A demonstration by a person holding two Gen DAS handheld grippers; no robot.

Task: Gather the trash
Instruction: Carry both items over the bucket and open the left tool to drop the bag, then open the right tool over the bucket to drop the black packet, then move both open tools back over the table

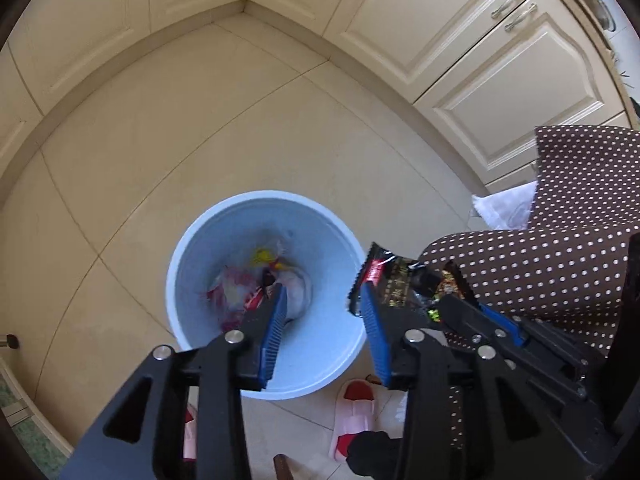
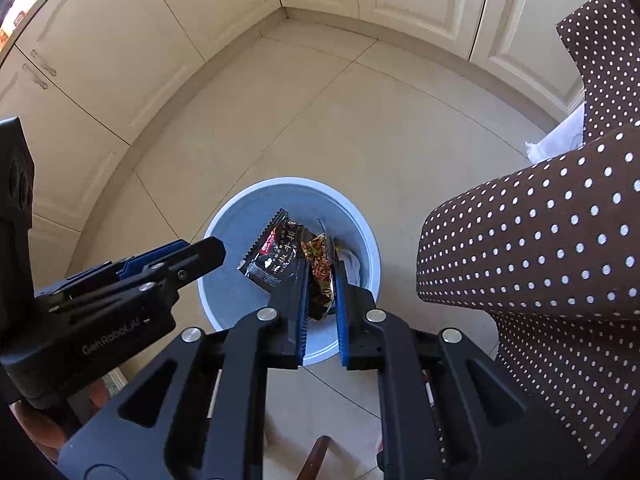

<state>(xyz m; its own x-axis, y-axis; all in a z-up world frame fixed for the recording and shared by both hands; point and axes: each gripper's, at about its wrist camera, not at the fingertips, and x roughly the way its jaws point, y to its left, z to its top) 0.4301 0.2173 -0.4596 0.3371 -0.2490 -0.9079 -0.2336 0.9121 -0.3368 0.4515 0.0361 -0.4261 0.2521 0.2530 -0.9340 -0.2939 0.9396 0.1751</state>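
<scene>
A light blue bin (image 1: 192,248) stands on the tiled floor, with crumpled red, white and yellow wrappers (image 1: 244,284) in its bottom. My left gripper (image 1: 322,300) is open and empty above the bin. My right gripper (image 2: 322,280) is shut on a black snack wrapper (image 2: 276,252) and holds it over the bin (image 2: 240,204). The wrapper also shows in the left wrist view (image 1: 396,276), right of the bin. The left gripper's body (image 2: 120,280) shows at the left of the right wrist view.
Cream cabinets (image 1: 460,40) line the walls around the floor corner. A brown polka-dot cloth (image 2: 540,240) hangs at the right, with a white bag (image 1: 504,208) behind it. Red and white slippers (image 1: 356,412) are on the floor below the bin.
</scene>
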